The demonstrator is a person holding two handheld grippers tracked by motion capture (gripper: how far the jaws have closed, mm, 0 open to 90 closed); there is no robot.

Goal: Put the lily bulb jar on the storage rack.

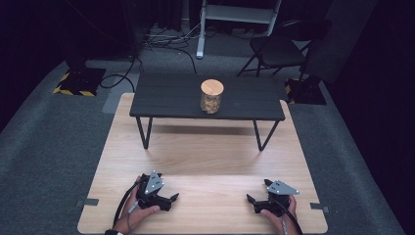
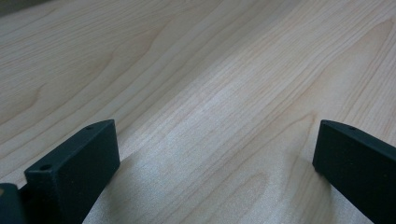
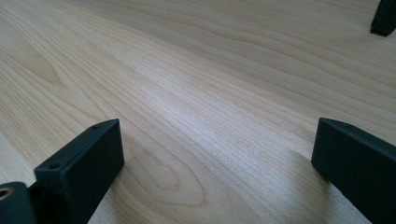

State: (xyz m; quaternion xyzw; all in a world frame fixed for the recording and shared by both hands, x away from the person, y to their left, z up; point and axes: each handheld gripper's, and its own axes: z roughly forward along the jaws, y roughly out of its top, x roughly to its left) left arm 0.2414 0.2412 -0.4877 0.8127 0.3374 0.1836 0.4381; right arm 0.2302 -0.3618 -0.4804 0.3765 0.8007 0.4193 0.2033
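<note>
A glass jar (image 1: 212, 96) with a round wooden lid stands on a small black table (image 1: 166, 98), near its middle. It holds something light brown. My left gripper (image 1: 169, 194) rests low over the wooden board (image 1: 210, 147) at the near left, held by a hand. Its jaws stand wide apart over bare wood, as the left gripper view (image 2: 215, 135) shows. My right gripper (image 1: 258, 191) sits at the near right, also in a hand. It is open in the right gripper view (image 3: 215, 135), with only wood grain between the jaws. Both grippers are far from the jar.
The black table stands on thin legs (image 1: 145, 134) at the board's far half. A folding chair (image 1: 276, 49), cables (image 1: 161, 41) and a white frame (image 1: 235, 14) lie beyond on grey carpet. A black tip (image 3: 385, 16) shows at the top right; I cannot tell what it is.
</note>
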